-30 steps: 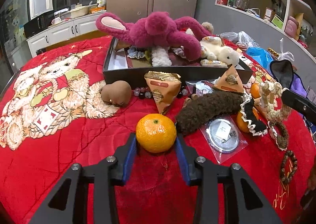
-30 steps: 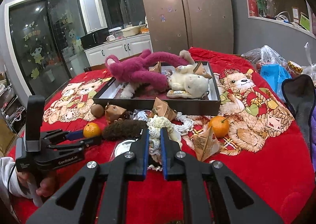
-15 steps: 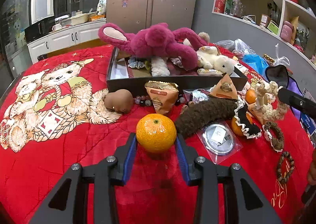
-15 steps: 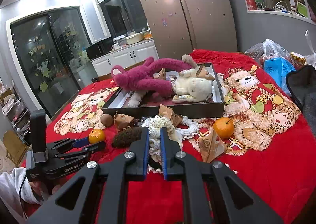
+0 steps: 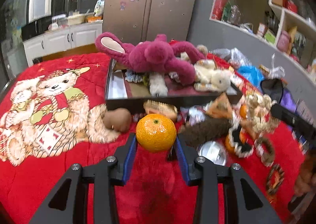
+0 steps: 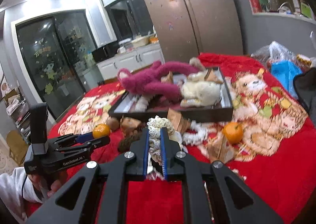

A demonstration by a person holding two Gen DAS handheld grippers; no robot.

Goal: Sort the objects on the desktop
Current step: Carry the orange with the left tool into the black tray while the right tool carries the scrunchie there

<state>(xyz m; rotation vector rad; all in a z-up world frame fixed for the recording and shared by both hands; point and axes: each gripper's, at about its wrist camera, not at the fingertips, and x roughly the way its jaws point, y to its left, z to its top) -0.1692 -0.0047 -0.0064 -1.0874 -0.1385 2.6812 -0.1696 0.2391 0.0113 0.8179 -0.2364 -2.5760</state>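
We hold an orange [image 5: 156, 132] pinched in the left gripper [image 5: 156, 145] and a cream lace scrunchie [image 6: 156, 137] in the nearly closed right gripper [image 6: 154, 145], near the tray [image 5: 126, 103] holding plush toys [image 5: 156, 58]; much clutter remains.

Red blanket [image 5: 49, 174] — dark tray [image 5: 126, 103], mandarin [image 6: 233, 132]

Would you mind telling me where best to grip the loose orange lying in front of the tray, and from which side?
Grip the loose orange across its widest middle, coming from above: it is round, sits stem-up on the red blanket, and paper packets crowd its near side.
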